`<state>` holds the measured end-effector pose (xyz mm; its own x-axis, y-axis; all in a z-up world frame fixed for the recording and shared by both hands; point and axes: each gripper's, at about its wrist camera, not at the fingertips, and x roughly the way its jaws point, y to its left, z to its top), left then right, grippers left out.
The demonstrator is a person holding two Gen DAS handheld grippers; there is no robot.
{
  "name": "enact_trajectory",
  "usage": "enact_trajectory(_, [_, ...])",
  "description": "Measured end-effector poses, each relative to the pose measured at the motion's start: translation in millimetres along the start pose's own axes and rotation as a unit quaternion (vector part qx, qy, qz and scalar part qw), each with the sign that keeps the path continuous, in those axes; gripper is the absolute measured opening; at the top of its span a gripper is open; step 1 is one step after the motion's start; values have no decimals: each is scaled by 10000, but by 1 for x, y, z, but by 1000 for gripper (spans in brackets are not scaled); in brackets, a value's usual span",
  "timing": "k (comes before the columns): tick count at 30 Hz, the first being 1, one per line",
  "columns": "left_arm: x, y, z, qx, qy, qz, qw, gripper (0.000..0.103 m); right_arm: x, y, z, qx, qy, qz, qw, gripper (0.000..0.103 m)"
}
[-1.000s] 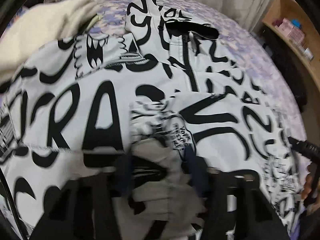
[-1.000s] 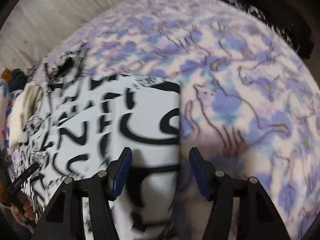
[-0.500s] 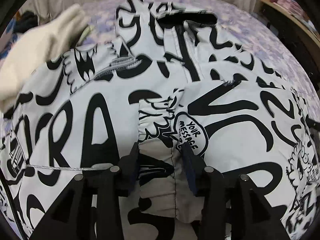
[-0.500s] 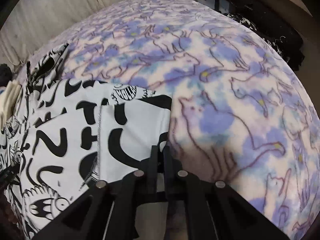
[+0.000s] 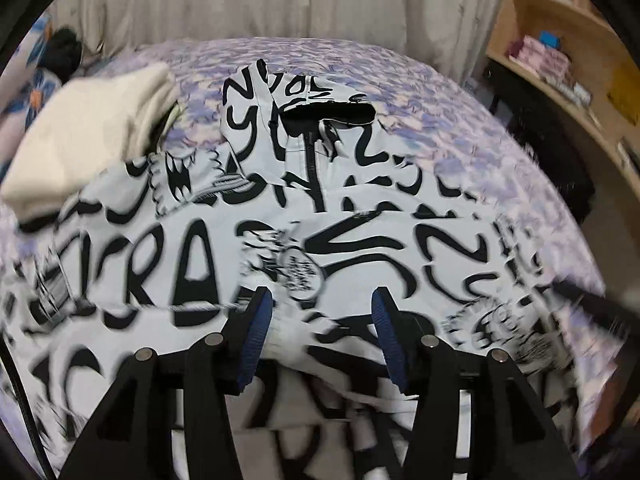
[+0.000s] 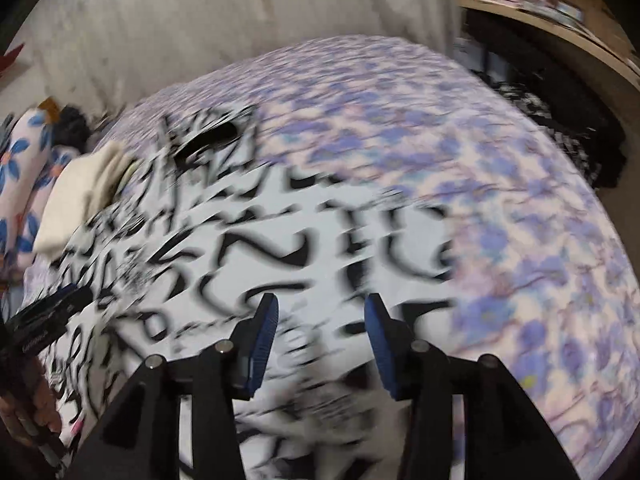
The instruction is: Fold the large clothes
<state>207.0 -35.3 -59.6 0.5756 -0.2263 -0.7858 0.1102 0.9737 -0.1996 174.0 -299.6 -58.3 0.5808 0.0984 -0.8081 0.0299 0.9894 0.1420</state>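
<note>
A large white jacket [image 5: 224, 240] with black graffiti lettering lies spread on the bed, collar at the far end, a sleeve folded across its middle. It also shows in the right wrist view [image 6: 304, 248], blurred. My left gripper [image 5: 320, 328] is open above the jacket's near middle, holding nothing. My right gripper [image 6: 320, 332] is open above the jacket's right part, near its edge, holding nothing. The left gripper's body shows at the left edge of the right wrist view [image 6: 44, 320].
The bed has a purple and pink cat-print blanket [image 6: 500, 200]. A folded cream garment [image 5: 88, 132] lies at the jacket's far left. A flowered pillow [image 6: 24, 176] lies beyond it. Wooden shelves [image 5: 568, 64] stand to the right, a curtain behind.
Both grippers were shut on the jacket half a second ago, the left on the folded sleeve, the right on the edge. Both have opened, let go and pulled back upward.
</note>
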Motion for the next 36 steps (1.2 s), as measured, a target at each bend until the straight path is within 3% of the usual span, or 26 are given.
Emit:
enact_trajectory(3, [12, -13, -10, -67, 0, -29, 10000, 50, 15, 34, -14, -145, 200, 399, 9989, 45])
enact_trajectory(7, [51, -25, -31, 31, 442, 110, 9990, 50, 43, 57, -33, -327, 608, 448, 9966, 45])
enact_trajectory(10, [68, -28, -47, 216, 688, 339, 9968, 50, 57, 49, -47, -535, 841, -91, 9950, 45])
enact_trajectory(13, [63, -26, -49, 236, 678, 276, 9970, 51, 44, 17, -56, -666, 641, -976, 9909, 45])
enact_trajectory(14, [63, -25, -49, 198, 712, 227, 9970, 51, 37, -1, -58, -652, 544, -1410, 9864, 41])
enact_trajectory(15, [62, -24, -49, 155, 750, 112, 9970, 51, 29, -21, -60, -475, 514, -1196, 9904, 34])
enact_trajectory(16, [61, -24, -48, 107, 810, -47, 9966, 53, 24, -40, -62, -236, 570, -921, 9938, 19])
enact_trajectory(17, [60, -25, -50, 111, 835, -124, 9964, 56, 20, -55, -65, -73, 602, -1022, 9929, 1])
enact_trajectory(21, [59, -39, -56, 399, 752, 9, 9964, 64, 8, -78, -71, 15, 479, -1417, 9888, 0])
enact_trajectory(27, [62, -42, -58, 497, 749, 83, 9959, 67, 7, -85, -79, -43, 527, -1527, 9869, 0])
enact_trajectory(33, [52, -41, -56, 463, 827, 134, 9954, 67, 3, -80, -69, 408, 532, -1291, 9894, 6])
enact_trajectory(36, [41, -41, -57, 429, 819, 130, 9956, 72, 1, -75, -68, 624, 487, -1078, 9910, 20])
